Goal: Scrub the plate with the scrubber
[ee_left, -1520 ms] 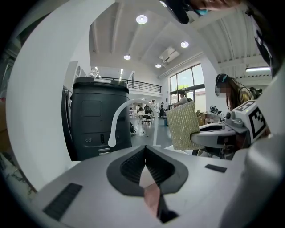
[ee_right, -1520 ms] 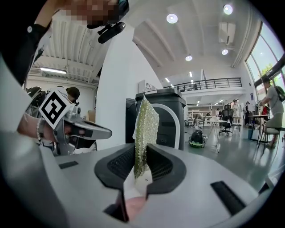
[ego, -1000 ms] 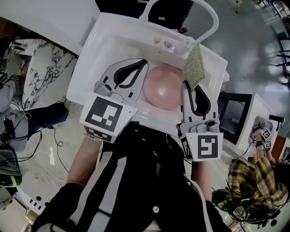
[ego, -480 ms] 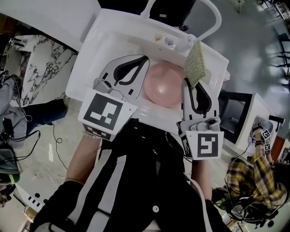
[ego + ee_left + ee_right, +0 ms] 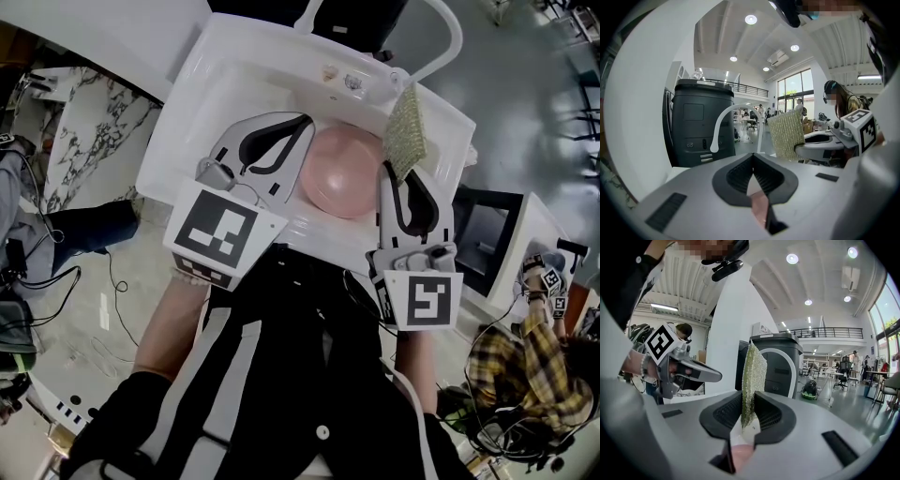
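Both claws clamp: right claw point(image 5: 748, 399) on scrubber point(image 5: 405, 131), left claw point(image 5: 753, 161) seemingly on plate point(image 5: 342, 178).

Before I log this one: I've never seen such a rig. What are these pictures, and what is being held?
No robot here: a person holds a two-fingered gripper in each hand. One picture comes from a camera on the person's head, looking down; the other two come from cameras riding on the grippers. Below is a white sink with a pink plate in it. The right gripper pinches a green scrubber. The left gripper has its fingers closed by the plate's rim; pink shows between them, but whether they pinch the plate I cannot tell.
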Demonstrator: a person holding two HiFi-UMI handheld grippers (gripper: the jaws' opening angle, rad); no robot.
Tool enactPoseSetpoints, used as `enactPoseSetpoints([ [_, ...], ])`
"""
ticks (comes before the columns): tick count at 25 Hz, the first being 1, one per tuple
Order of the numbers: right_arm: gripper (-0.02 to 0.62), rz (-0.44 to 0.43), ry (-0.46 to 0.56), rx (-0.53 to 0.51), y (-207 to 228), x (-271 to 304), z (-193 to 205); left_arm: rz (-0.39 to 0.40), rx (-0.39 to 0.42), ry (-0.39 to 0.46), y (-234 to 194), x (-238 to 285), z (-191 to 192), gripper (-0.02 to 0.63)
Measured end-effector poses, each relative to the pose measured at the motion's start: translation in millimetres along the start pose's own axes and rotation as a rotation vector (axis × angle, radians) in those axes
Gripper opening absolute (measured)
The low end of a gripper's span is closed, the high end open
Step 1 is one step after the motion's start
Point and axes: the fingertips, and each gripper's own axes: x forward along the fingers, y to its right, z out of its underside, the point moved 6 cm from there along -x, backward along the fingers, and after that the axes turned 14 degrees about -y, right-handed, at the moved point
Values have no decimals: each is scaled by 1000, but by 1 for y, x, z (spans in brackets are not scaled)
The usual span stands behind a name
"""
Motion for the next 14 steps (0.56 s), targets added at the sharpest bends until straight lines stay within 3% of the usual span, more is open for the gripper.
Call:
enactPoseSetpoints([
  [14,81,-6,-26,-8,-1,3,5,5,-10,-9,0,1,3,2],
])
